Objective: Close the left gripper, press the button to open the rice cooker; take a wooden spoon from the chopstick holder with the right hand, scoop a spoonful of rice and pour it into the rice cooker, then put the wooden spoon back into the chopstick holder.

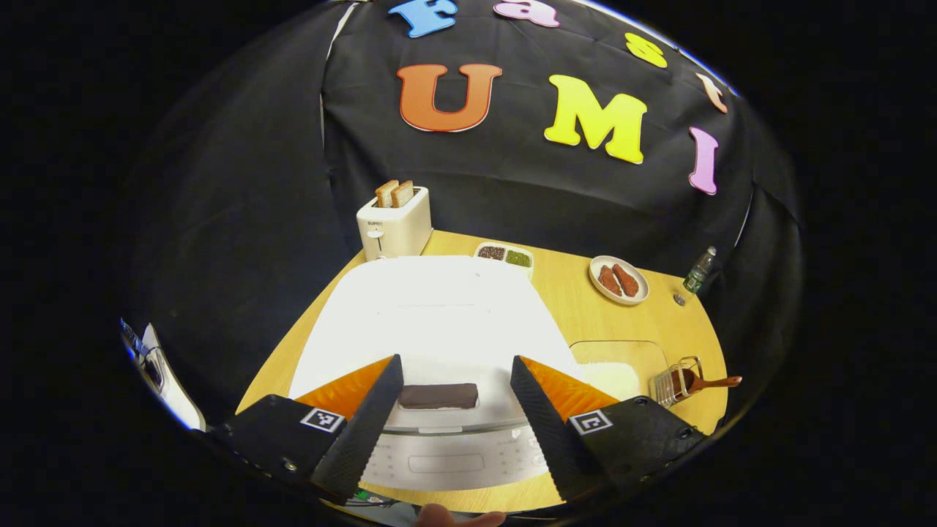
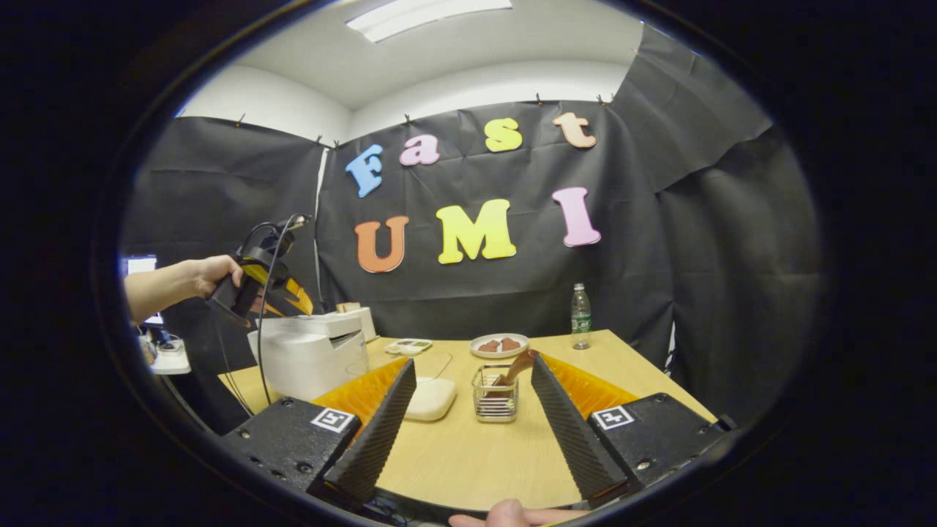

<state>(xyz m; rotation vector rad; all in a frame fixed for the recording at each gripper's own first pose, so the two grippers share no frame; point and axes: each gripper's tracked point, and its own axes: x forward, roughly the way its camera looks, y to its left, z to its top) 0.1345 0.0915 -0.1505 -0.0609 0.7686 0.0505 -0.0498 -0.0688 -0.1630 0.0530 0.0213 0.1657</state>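
Rice cooker task, opening stage: 0 steps complete as far as shown.

Landmark: rice cooker (image 1: 439, 322), white, lid down, on the desk (image 1: 585, 307). Left claw (image 1: 455, 399) hangs over its front edge, jaws spread wide either side of the dark button (image 1: 438, 396), not touching it; closing and pressing both remain. Right of the cooker: a clear container of rice (image 2: 430, 395), then the wire chopstick holder (image 2: 495, 399) with the wooden spoon (image 2: 516, 366) leaning in it, untaken. Right claw (image 2: 472, 432) faces the holder from near the desk edge, jaws apart, empty. Left to do, by my reading: open lid, fetch spoon, scoop, pour, return spoon.
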